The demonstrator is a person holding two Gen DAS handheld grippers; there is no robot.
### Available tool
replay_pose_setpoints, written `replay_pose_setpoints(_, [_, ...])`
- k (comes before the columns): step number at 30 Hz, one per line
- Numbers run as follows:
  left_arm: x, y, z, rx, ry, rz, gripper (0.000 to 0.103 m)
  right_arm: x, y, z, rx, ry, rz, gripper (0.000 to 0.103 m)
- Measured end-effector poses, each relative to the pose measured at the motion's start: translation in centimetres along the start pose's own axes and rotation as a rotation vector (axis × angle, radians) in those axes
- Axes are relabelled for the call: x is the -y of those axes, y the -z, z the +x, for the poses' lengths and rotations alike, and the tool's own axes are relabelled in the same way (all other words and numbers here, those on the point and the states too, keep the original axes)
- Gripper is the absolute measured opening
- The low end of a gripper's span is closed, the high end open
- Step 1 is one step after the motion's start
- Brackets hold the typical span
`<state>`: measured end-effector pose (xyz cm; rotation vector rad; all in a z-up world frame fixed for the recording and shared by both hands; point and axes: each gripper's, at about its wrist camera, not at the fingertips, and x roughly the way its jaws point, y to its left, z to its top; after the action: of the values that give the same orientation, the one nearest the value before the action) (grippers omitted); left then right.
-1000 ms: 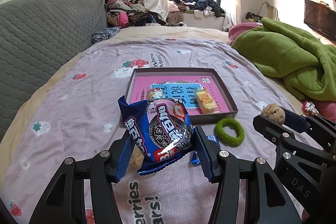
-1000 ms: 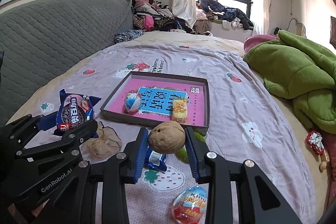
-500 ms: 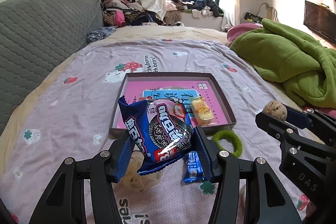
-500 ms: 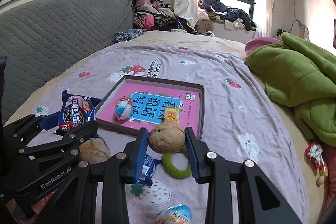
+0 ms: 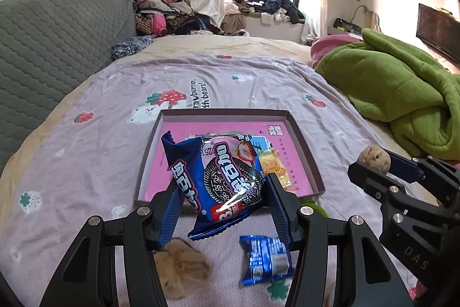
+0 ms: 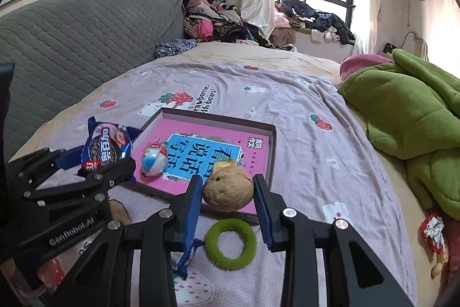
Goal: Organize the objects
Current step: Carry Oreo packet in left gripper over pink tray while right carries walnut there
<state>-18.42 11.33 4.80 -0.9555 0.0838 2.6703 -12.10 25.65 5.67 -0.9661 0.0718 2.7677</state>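
I have the blue cookie packet (image 5: 221, 177) pinched in my left claw (image 5: 222, 192), held above the near edge of the shallow box (image 5: 302, 140) with the pink book inside it. My right claw (image 6: 227, 189) is pressed on a walnut (image 6: 228, 189), which hangs over the box's near right corner. In the box, a round blue-and-white candy (image 6: 153, 160) lies at about 9 o'clock from the walnut, and a yellow wrapped sweet (image 5: 273, 163) at 12. On the bed sheet (image 6: 302, 111) a green hair ring (image 6: 230, 243) lies at 6 o'clock from the walnut. Under my left claw are a small blue wrapper (image 5: 264, 258) and a tan crumpled lump (image 5: 181, 272). A green blanket (image 6: 408, 111) is piled at 3 o'clock.
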Motion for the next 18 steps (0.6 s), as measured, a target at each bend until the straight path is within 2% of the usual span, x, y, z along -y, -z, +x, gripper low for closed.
replay_pose_setpoints(6, [0.3,-0.8,1.9,-0.002,0.02,0.006,0.057,1.1,-0.4,2.0,-0.008,0.005,0.006,0.036])
replay_pose_setpoints(14, [0.4,-1.1,5.6,-0.035,0.001,0.025,0.057,1.5,-0.8,5.7,-0.055,0.029,-0.04,0.036])
replay_pose_setpoints(18, [0.5,-1.0,7.8,-0.066,0.013,0.035,0.057,2.1,-0.7,7.8,-0.089,-0.013,-0.013,0.036])
